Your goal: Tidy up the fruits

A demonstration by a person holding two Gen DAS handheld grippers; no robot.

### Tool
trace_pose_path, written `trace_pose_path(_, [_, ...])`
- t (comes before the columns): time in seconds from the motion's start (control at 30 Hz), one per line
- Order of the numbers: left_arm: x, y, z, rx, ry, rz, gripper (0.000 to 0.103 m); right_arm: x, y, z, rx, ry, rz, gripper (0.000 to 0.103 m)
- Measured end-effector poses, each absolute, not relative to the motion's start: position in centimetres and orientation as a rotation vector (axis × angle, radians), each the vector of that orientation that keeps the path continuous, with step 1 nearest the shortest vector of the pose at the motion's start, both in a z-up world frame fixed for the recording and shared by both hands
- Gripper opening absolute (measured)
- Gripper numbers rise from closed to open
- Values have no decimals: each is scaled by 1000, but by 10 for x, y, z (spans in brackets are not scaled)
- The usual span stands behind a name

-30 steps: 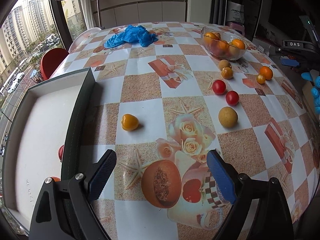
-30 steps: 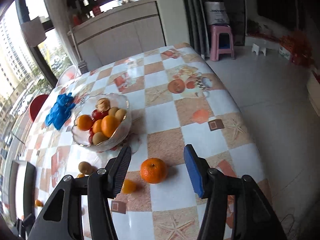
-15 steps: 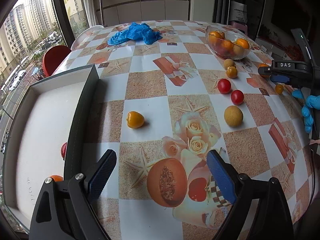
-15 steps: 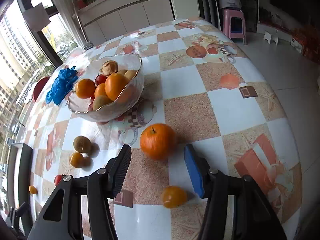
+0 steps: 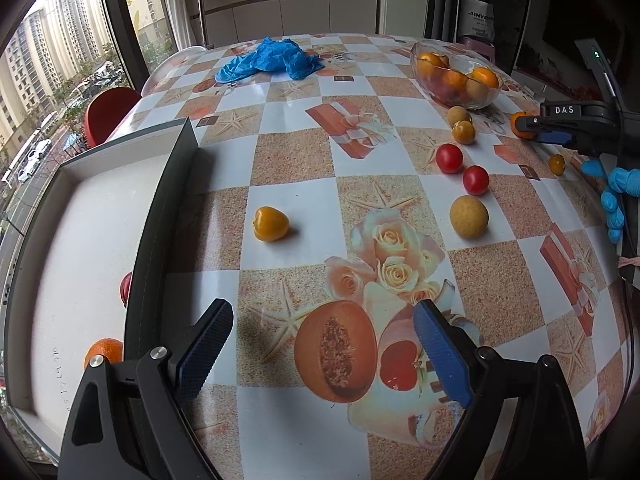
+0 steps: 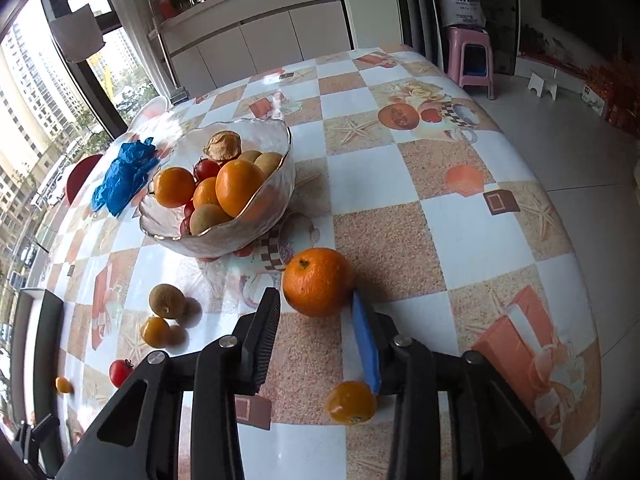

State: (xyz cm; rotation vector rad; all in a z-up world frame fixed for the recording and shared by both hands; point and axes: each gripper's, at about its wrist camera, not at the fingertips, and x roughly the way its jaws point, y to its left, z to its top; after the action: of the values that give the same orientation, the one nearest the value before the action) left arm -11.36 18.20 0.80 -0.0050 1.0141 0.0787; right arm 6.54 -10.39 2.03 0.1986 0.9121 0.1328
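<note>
On the checked table (image 5: 288, 152), your white tray (image 5: 80, 240) lies at the left edge with a dark wall on its table side; an orange fruit and a red one sit inside, partly hidden. At the far right stands the glass bowl (image 6: 224, 232), filled with fruit. Your left gripper (image 5: 320, 344) hangs released and empty above the near table. Your right gripper (image 6: 316, 312) is closing on the orange (image 6: 318, 282) just near of the bowl; the right pad meets it, the left pad stands just beside it. A small yellow fruit (image 6: 351, 402) lies below the right finger
</note>
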Motion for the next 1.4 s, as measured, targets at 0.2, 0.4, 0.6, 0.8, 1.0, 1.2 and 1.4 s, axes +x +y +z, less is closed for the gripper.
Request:
trace_pose_path(0.2, [-112, 185, 8, -15, 1017, 87, 93, 77, -100, 18, 207, 926, 122, 39])
trace_pose_path(0.4, [-113, 189, 8, -30, 1016, 95, 93, 42, -91, 38, 207, 867, 194, 39])
trace_pose_path(0.6, [-122, 195, 7, -34, 999, 102, 93, -31, -66, 37, 117, 883, 278, 39])
trace_pose_path(0.8, [-118, 205, 8, -35, 983, 116, 93, -92, -50, 8, -28, 886, 242, 40])
trace_pose_path(1.0, [-86, 203, 6, -9, 993, 149, 93, -105, -53, 0, -22, 856, 188, 55])
trace_pose_path(1.2, [-63, 207, 2, -73, 1003, 178, 89, -100, -53, -1, 21, 822, 160, 68])
trace_pose_path(1.4, [-61, 197, 6, -75, 969, 107, 38, -99, -45, -4, -17, 820, 136, 78])
